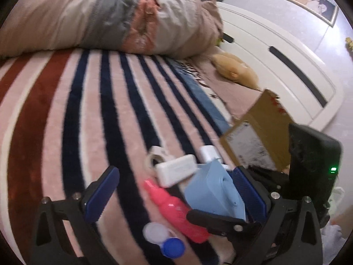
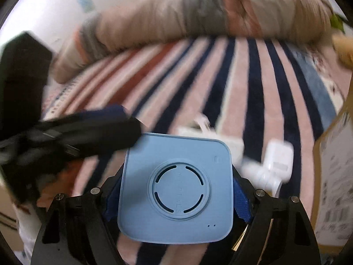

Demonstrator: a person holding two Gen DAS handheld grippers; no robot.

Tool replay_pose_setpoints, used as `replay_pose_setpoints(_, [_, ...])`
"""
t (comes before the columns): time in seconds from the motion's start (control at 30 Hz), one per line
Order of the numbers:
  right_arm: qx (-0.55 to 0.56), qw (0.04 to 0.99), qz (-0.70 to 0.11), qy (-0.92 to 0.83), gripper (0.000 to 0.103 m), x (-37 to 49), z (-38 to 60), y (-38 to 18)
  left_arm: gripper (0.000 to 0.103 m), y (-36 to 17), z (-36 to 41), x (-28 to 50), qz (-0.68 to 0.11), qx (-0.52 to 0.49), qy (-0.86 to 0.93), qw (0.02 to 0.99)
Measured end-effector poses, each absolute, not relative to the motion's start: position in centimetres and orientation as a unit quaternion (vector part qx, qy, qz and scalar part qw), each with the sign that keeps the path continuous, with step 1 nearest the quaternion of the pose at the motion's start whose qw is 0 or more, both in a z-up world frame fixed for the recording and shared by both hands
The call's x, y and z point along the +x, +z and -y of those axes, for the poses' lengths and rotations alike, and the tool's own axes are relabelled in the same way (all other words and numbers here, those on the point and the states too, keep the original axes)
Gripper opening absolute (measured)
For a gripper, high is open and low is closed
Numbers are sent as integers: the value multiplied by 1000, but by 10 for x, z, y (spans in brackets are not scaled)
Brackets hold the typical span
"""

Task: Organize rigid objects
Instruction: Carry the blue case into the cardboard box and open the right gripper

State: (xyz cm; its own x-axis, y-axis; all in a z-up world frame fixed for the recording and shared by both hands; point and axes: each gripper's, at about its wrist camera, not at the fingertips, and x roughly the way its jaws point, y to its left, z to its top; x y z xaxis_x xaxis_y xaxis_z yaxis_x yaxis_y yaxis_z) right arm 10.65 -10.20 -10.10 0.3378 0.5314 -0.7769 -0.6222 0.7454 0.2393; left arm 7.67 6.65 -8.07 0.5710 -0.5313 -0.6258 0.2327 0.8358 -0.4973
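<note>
Right gripper (image 2: 176,198) clamped on a light-blue square device (image 2: 176,185), blue pads pressed to its left and right edges; held above the striped blanket (image 2: 253,84), flat face toward the right wrist camera. Face has a raised round disc with four arc slots; embossed lettering runs round the ring but is too faint to read; small embossed logo at the top right corner, two tiny dots at the bottom right.

Left gripper (image 1: 174,196) jaws apart, nothing between the pads; points down at the clutter on the blanket. In the left wrist view the same blue device (image 1: 211,190) sits just inside its right finger, gripped by the other gripper, whose black body with a green LED is at far right.

On the blanket near the jaws: pink bottle (image 1: 176,212) lying flat; contact-lens case (image 1: 163,240) with one white cap and one blue, at the bottle's near end; white rectangular box (image 1: 176,172) touching the bottle's tip; roll of white tape (image 1: 154,156) just behind it; white charger plug (image 1: 208,152) beside the box.

Cardboard box (image 1: 260,123) at the right, tilted; printed shipping label on it, red characters along the top flap, both too blurred to read.

Rolled duvet (image 1: 106,19) across the far end of the bed; white headboard (image 1: 286,66) at right; framed picture (image 1: 312,3) on the wall.
</note>
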Motion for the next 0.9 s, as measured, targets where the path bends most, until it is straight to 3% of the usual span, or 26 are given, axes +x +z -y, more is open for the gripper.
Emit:
replay_pose_setpoints(0.1, [-64,830,-394,389,80,94,100,-71,92,-72,-63,77,-409,-213,-266,847])
replay_pose_setpoints(0.17, [-74,834,-361,410,80,87,96,-56,74,-60,-58,74,-405,-233,-301,831])
replay_pose_setpoints(0.37, [-76,852,-291,429,80,76,114,-11,34,1,-30,57,-364,-211,-351,836])
replay_pose_setpoints(0.6, [-66,872,-264,408,80,72,160,26,33,53,33,57,-357,-149,-354,851])
replay_pose_setpoints(0.9, [-11,897,-285,339,80,92,291,41,32,70,164,98,-392,-71,-405,823])
